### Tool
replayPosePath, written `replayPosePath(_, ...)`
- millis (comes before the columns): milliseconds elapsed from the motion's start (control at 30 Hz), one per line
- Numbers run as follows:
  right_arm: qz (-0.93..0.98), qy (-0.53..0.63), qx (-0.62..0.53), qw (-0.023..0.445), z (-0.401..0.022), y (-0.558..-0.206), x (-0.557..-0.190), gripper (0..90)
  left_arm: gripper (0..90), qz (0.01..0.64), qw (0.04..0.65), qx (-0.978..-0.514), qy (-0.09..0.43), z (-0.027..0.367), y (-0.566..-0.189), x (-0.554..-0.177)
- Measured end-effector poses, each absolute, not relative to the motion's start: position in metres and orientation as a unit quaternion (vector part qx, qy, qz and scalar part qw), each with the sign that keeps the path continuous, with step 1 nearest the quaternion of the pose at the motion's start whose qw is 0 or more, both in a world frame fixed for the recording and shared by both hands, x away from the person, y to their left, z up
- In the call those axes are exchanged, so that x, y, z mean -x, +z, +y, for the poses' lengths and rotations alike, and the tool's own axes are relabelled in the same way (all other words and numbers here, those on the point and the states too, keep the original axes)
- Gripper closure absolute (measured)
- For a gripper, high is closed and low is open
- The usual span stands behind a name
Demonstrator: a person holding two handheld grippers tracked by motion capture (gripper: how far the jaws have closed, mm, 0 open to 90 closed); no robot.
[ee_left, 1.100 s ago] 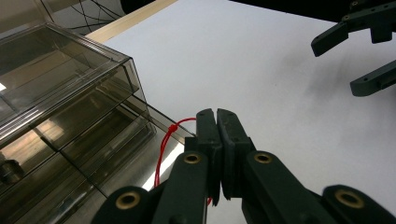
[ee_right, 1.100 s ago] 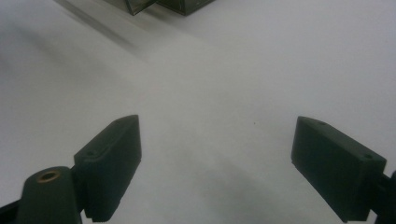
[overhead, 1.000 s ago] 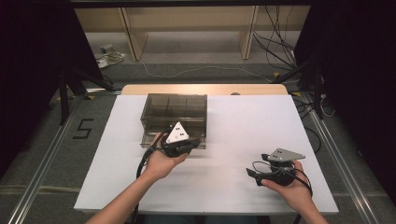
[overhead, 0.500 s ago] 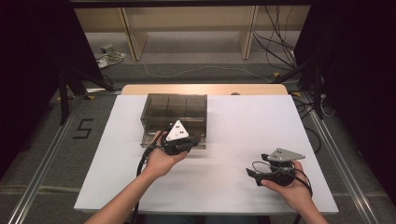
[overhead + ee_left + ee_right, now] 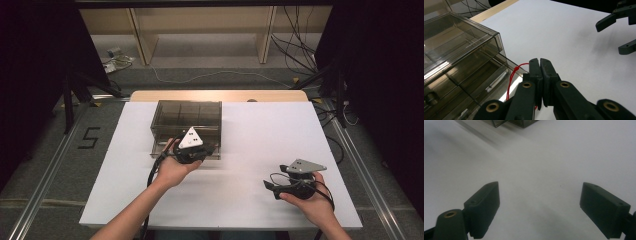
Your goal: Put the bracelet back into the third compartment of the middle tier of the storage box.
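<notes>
Drawer box [image 5: 186, 125], smoked and clear, stood on the white surface [image 5: 260, 135]. My left gripper [image 5: 540, 65] was pressed together on a red cord [image 5: 511, 78] at its pulled-out lower drawer [image 5: 486, 82]. My right gripper [image 5: 539, 212] hovered spread wide, well apart, nearer me.

Red cord [image 5: 511, 78] lower end hidden behind left claw [image 5: 540, 62]; maybe pinched.

The drawer box [image 5: 186, 125] sits toward the back of the surface [image 5: 260, 130]; my left tool [image 5: 200, 151] is at its front, my right tool [image 5: 272, 187] well apart, front-right.
</notes>
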State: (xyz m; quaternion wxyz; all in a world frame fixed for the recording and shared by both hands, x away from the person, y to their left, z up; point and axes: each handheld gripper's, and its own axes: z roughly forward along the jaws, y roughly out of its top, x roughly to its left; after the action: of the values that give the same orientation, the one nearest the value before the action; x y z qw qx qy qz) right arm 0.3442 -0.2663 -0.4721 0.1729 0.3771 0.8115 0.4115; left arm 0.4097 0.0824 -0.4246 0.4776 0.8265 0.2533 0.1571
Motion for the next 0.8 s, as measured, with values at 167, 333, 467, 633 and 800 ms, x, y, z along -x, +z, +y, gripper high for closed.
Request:
replayPosePath(167, 0.812, 0.411, -0.377, 0.173, -0.2657, -0.4724, -0.3444, 16.9, 88.3, 0.252, 0.476, -0.828, 0.156, 0.0818, -0.4265, -0.4126)
replayPosePath(333, 0.812, 0.411, -0.377, 0.173, -0.2662, -0.4722, -0.3443, 16.8, 88.3, 0.252, 0.475, -0.829, 0.156, 0.0815, -0.4273, -0.4142)
replayPosePath(467, 0.812, 0.411, -0.377, 0.172, -0.2662, -0.4722, -0.3443, 16.9, 88.3, 0.252, 0.475, -0.829, 0.154, 0.0816, -0.4277, -0.4151)
replayPosePath(633, 0.812, 0.411, -0.377, 0.173, -0.2658, -0.4724, -0.3443, 16.9, 88.3, 0.254, 0.475, -0.829, 0.153, 0.0826, -0.4284, -0.4165)
replayPosePath(800, 0.812, 0.411, -0.377, 0.172, -0.2659, -0.4724, -0.3444, 16.9, 88.3, 0.254, 0.472, -0.830, 0.152, 0.0830, -0.4295, -0.4184)
